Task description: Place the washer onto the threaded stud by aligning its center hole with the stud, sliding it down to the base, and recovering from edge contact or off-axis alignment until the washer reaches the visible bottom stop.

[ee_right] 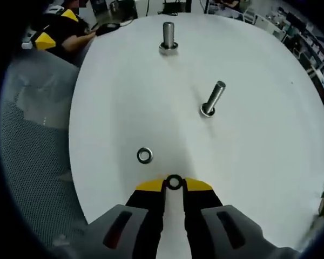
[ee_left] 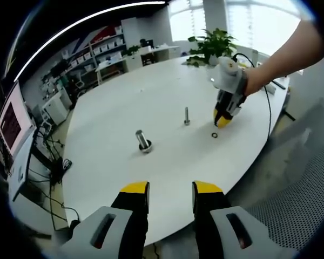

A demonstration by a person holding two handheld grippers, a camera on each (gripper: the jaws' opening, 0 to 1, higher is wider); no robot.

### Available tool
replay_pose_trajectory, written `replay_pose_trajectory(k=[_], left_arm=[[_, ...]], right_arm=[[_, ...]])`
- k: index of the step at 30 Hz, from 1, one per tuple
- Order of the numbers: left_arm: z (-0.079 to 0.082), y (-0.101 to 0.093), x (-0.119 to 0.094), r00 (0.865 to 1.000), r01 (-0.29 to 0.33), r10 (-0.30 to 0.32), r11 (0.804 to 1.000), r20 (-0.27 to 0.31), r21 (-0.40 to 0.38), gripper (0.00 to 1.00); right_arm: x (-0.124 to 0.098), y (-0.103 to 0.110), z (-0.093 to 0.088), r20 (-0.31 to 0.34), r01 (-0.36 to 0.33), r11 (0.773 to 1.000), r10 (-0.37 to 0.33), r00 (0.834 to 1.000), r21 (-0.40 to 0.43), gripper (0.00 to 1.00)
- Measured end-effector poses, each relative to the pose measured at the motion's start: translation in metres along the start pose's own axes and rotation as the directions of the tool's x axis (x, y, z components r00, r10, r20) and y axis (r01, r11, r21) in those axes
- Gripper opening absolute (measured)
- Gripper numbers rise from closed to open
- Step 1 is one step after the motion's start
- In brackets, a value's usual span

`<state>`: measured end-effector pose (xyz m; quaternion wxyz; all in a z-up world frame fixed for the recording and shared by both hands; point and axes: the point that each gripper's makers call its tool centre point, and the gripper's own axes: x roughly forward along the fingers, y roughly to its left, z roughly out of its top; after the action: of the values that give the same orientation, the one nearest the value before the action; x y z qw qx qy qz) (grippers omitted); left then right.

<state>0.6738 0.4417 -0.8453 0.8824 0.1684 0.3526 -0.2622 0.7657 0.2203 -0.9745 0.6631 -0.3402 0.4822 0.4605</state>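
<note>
You've got a washer (ee_right: 174,182) pinched in the right gripper (ee_right: 174,184) tips, left gripper (ee_left: 170,190) apart; carry it level over the nearer threaded stud (ee_right: 212,99), probably centring the hole first.

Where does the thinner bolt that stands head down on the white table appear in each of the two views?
Left gripper view: thinner bolt right of centre, just left of the right gripper.
Right gripper view: thinner bolt above centre, leaning.
Shared landmark: loose washer lying on the table.
</note>
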Motion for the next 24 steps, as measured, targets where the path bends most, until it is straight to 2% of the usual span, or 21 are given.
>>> replay_pose_trajectory(k=[13, 24], left_arm=[[0.000, 0.001, 0.000, 1.000, 0.000, 0.000, 1.000, 0.003, 0.001, 0.29], [0.001, 0.001, 0.000, 1.000, -0.002, 0.002, 1.000, 0.006, -0.002, 0.29]], right_arm=[[-0.001, -0.001, 0.003, -0.004, 0.013, 0.999, -0.013, 1.000, 0.047, 0.13], [-0.012, -0.006, 0.043, 0.069, 0.016, 0.999, -0.019, 0.997, 0.041, 0.13]])
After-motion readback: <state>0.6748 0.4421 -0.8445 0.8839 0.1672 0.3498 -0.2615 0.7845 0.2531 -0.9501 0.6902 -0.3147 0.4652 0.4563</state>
